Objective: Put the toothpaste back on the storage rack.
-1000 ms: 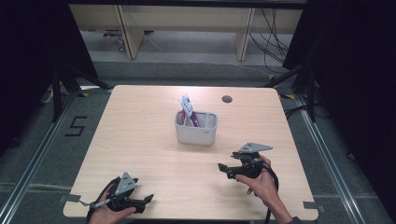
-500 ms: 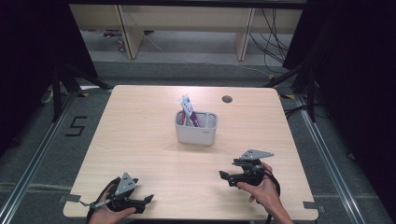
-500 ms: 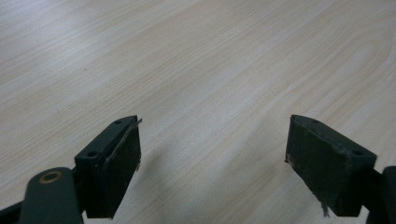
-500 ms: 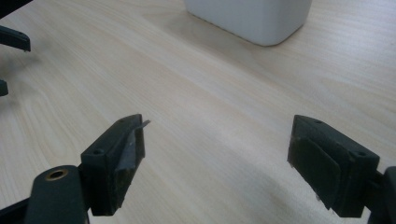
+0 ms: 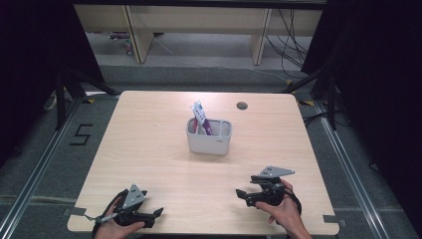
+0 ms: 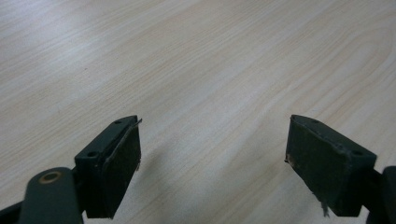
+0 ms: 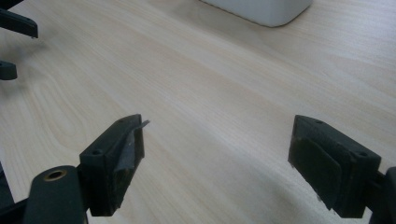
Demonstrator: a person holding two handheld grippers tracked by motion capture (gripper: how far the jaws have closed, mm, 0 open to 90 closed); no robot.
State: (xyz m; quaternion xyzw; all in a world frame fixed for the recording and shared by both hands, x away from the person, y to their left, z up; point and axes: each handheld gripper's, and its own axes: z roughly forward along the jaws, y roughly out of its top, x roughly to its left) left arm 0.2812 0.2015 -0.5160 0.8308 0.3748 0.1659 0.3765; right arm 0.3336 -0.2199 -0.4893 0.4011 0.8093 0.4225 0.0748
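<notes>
- Where the high view looks down on the desk (image 5: 149, 144), a white holder (image 5: 209, 137) stands near the middle, a little toward the far edge. It has two compartments: the left one carries a white tube with purple print (image 5: 200, 117), which leans and sticks out above the rim; what the right one contains cannot be made out. A small round hole (image 5: 242, 105) sits in the desk near the far edge, right of the holder.
- In the same view, the left gripper (image 5: 155, 213) lies at the near left corner, held in the left hand (image 5: 117, 226), well apart from the holder. The right gripper (image 5: 240, 193) is held in the right hand (image 5: 281, 211) near the near edge, right of centre.
- In the left gripper view, the left gripper (image 6: 212, 154) has its jaws spread wide, with bare desk (image 6: 196, 56) between them.
- In the right gripper view, the right gripper (image 7: 217, 156) is likewise wide apart and grips nothing. The bottom of the holder (image 7: 261, 9) shows at the top edge, and the other gripper's jaw tips (image 7: 14, 37) show at the upper left.
</notes>
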